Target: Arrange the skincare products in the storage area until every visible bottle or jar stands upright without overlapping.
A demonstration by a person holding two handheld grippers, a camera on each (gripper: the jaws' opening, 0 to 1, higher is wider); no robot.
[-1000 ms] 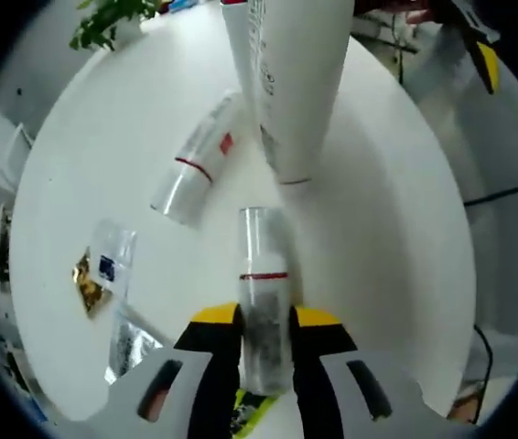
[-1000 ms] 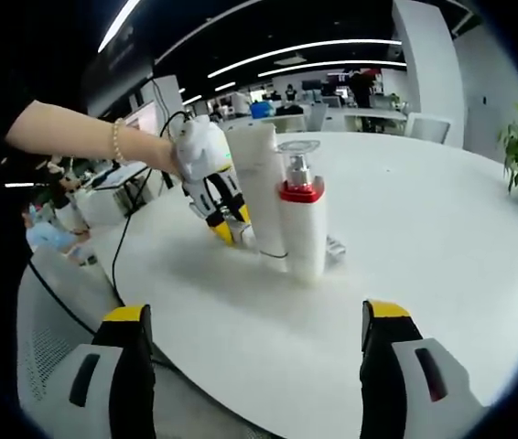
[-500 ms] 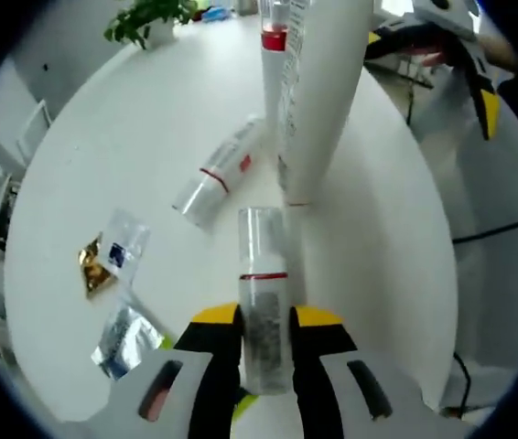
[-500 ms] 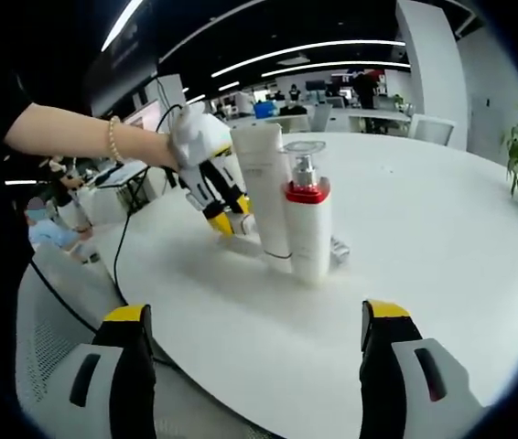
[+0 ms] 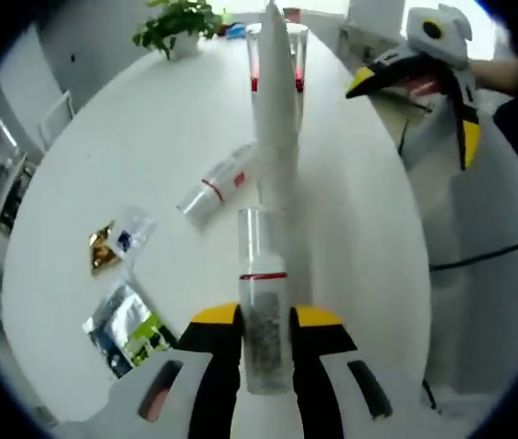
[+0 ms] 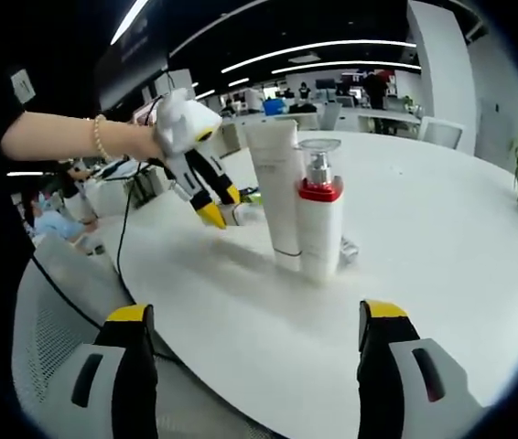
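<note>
A small clear bottle [image 5: 264,302] is clamped between the jaws of the left gripper [image 5: 264,322], lifted off the table [image 5: 369,238]; the right gripper [image 6: 254,320] is held wide apart, grasping nothing

The step in hand is judged to be standing this bottle upright; a free spot beside the white tube [image 6: 275,197] and pump bottle [image 6: 319,219] is called for, while another bottle [image 5: 215,183] lies toppled

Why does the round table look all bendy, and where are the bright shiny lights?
Left gripper view: the fisheye lens bulges the white table, and the tall white tube looks stretched and a bit blurred; the small clear bottle in the left gripper is sharp. Right gripper view: long ceiling light strips glare bright against the dark ceiling, and the pump bottle casts a soft shadow.
</note>
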